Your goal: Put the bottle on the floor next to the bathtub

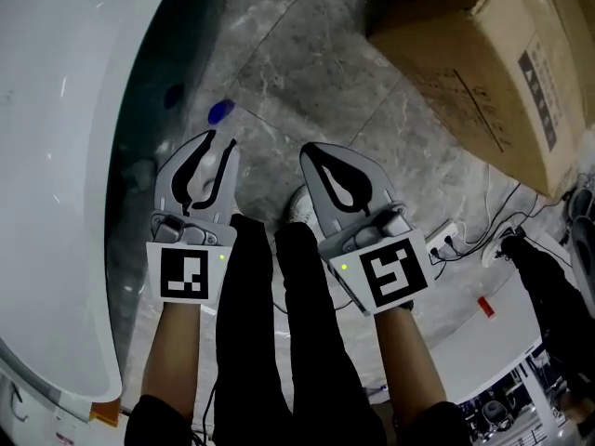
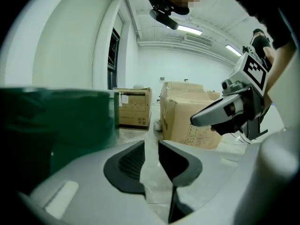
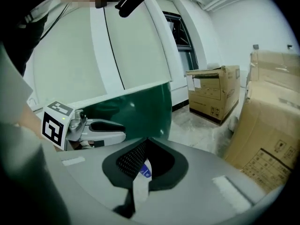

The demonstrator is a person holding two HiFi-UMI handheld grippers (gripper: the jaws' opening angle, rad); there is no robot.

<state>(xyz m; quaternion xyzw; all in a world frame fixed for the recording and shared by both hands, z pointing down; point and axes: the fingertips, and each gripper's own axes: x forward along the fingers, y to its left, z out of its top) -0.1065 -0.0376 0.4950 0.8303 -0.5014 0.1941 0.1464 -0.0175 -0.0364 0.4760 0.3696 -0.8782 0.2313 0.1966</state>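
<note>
A small blue-topped bottle (image 1: 220,111) stands on the grey marble floor, close against the dark green side of the bathtub (image 1: 139,165), which mirrors it. My left gripper (image 1: 221,140) hovers just short of the bottle, jaws a narrow slit apart with only floor between them (image 2: 151,146). My right gripper (image 1: 311,151) hangs further right with its tips together. Through the slit behind its tips (image 3: 143,146) a white strip with a blue mark shows; I cannot tell what it is. The bottle is not seen in the left gripper view.
The tub's white rim (image 1: 56,156) fills the left. A large cardboard box (image 1: 502,63) lies at the upper right, with more boxes (image 3: 213,97) beyond. Cables and a power strip (image 1: 446,240) trail at the right. The person's black legs (image 1: 279,323) and a white shoe (image 1: 299,207) are below the grippers.
</note>
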